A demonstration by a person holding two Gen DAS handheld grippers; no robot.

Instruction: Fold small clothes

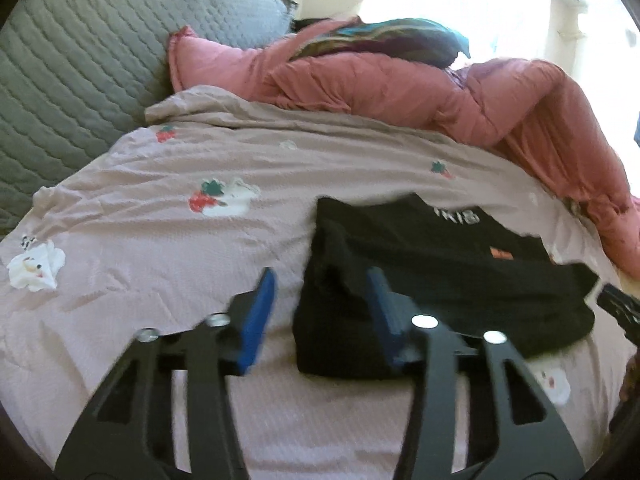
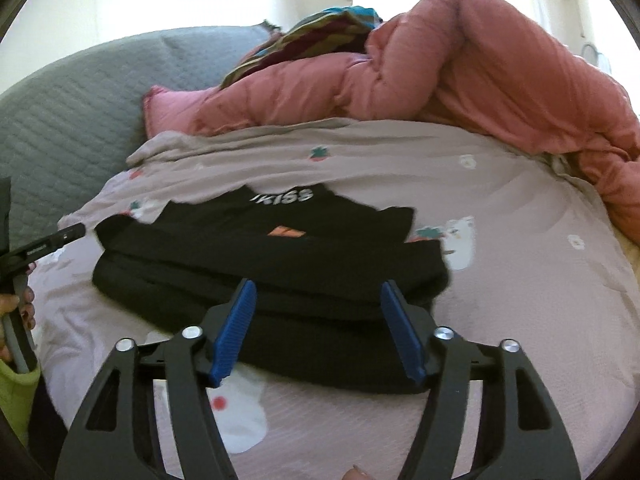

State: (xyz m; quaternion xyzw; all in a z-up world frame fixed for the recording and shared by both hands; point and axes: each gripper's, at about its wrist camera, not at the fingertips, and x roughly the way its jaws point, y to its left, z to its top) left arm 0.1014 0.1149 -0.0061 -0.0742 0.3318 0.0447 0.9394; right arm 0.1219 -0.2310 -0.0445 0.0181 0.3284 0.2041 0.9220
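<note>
My left gripper (image 1: 322,280) and right gripper (image 2: 318,292) stand with fingers apart, empty, above the black garment (image 2: 260,280). One fold appears done; next, regrip an edge.

Daylight floods in from twelve to two o'clock, blown out to white (both views); fisheye bending, dark corners, slight motion blur.
</note>
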